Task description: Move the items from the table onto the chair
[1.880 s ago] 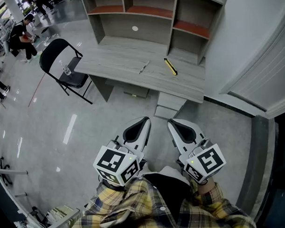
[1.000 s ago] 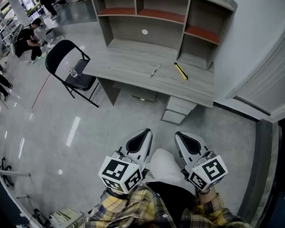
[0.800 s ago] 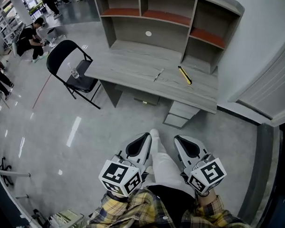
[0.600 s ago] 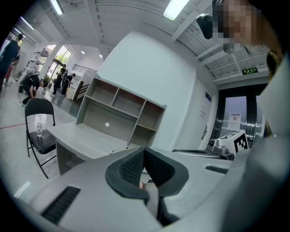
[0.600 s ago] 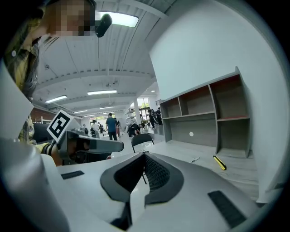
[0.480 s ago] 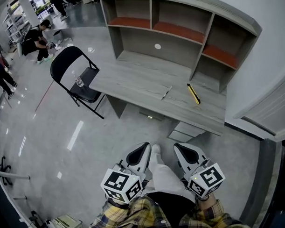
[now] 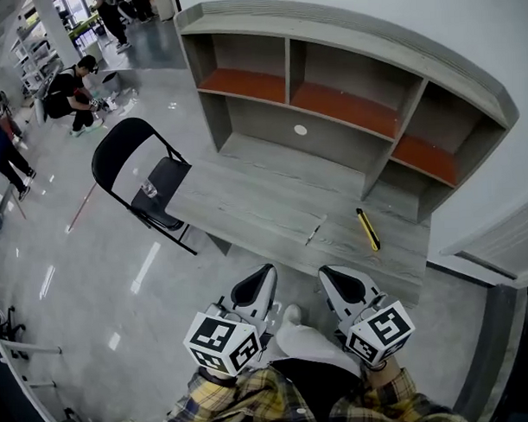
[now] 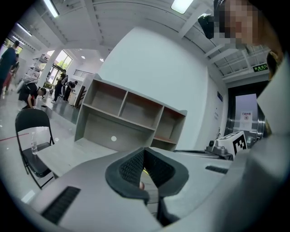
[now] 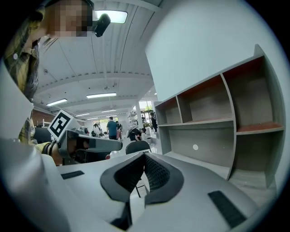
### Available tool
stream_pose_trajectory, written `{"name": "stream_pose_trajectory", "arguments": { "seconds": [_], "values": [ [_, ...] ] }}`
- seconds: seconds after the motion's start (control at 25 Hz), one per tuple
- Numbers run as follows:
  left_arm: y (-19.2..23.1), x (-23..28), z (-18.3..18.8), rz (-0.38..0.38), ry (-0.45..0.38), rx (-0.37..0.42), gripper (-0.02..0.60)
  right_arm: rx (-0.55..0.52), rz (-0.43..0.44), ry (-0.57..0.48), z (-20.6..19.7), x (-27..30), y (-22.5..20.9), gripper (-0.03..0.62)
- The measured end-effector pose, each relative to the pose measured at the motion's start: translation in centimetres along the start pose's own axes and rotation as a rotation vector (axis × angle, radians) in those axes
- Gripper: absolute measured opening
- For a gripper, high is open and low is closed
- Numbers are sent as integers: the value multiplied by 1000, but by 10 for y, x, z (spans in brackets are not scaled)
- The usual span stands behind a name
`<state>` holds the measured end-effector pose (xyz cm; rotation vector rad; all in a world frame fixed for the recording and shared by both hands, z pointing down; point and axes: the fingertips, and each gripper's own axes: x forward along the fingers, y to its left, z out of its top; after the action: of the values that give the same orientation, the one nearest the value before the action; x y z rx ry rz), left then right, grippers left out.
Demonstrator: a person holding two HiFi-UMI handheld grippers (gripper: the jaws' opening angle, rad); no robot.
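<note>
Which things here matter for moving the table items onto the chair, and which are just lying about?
For the job: yellow tool, thin silver item, table, black folding chair, clear glass on its seat, left hand-held gripper, right hand-held gripper, both shut and empty.
Just about: shelf unit on the table, people in the background.

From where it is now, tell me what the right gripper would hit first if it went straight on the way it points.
Probably the grey desk: the right gripper, shut and empty, aims slightly down toward its near edge. The black chair lies beyond; depth is unclear.
</note>
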<state>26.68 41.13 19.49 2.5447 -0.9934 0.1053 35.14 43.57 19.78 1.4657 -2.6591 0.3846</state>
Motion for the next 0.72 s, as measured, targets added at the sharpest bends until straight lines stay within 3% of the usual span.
{"name": "stream_pose_trajectory", "arguments": {
  "seconds": [0.4, 0.72],
  "values": [
    [38, 67, 18, -38, 30, -15, 5, 11, -38, 23, 10, 44, -55, 18],
    [59, 105, 29, -171, 88, 4, 5, 63, -190, 21, 6, 64, -76, 18]
  ]
}}
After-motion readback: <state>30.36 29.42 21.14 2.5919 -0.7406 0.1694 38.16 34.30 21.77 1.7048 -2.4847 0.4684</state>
